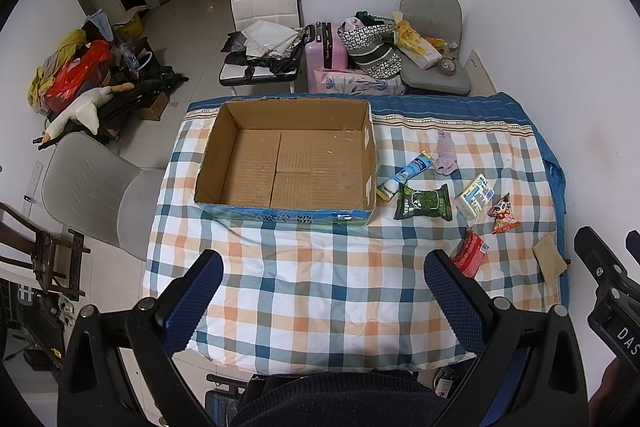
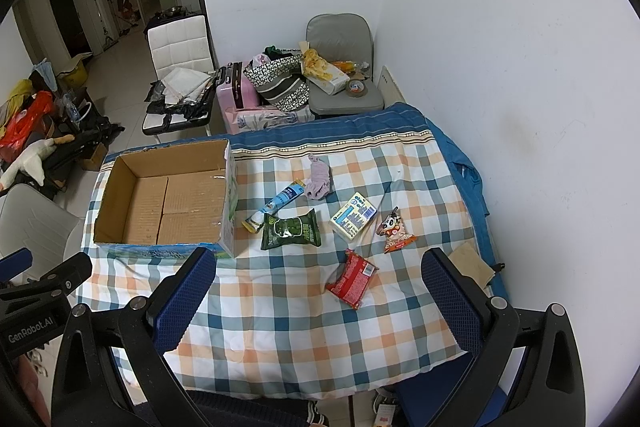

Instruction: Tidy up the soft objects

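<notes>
An empty cardboard box point(image 1: 288, 163) point(image 2: 168, 203) stands on the checked tablecloth point(image 1: 320, 267) point(image 2: 288, 307). To its right lie a pink sock point(image 2: 318, 179), a blue tube point(image 2: 276, 209), a green packet point(image 2: 291, 230), a pale yellow tissue pack point(image 2: 353, 215), a cartoon snack bag point(image 2: 394, 231), a red packet point(image 2: 353, 279) and a brown cloth point(image 2: 472, 263). My left gripper point(image 1: 324, 291) is open and empty above the table's near edge. My right gripper point(image 2: 316, 291) is open and empty, with the red packet lying on the cloth between its fingers.
A grey chair point(image 1: 92, 195) stands left of the table. Beyond the table are a white chair point(image 1: 264, 27), a pink suitcase point(image 1: 324, 47), bags and a grey chair point(image 1: 436, 39). A white wall point(image 2: 520, 67) runs along the right.
</notes>
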Motion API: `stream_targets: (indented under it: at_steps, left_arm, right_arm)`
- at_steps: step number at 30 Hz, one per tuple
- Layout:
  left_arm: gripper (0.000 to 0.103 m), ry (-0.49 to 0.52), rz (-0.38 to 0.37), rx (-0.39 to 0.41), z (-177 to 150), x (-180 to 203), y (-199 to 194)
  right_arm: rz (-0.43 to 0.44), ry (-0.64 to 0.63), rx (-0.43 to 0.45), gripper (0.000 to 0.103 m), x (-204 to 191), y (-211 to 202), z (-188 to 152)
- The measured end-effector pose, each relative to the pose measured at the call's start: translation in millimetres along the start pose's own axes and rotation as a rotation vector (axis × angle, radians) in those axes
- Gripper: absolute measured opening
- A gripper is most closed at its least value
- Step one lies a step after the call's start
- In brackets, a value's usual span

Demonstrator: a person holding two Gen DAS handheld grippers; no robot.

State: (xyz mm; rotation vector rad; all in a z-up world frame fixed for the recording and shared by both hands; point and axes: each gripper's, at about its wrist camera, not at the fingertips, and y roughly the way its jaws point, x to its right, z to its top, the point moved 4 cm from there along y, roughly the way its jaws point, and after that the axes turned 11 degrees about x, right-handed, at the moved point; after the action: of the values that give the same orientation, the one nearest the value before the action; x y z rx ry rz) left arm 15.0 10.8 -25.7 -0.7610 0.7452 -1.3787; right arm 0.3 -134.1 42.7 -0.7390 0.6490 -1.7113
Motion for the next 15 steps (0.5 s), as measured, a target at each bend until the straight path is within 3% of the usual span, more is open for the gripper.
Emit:
stream_targets:
  at_steps: [8, 15]
  left_arm:
    - [0.103, 0.001, -0.008, 0.003, 2, 1, 2]
    - [0.103, 0.052, -0.103, 0.054, 33, 40, 41]
  right_arm:
    - [0.002, 0.000, 0.003, 0.103, 0, 0, 1]
    - [0.057, 0.112, -0.069, 0.103, 26, 42, -4]
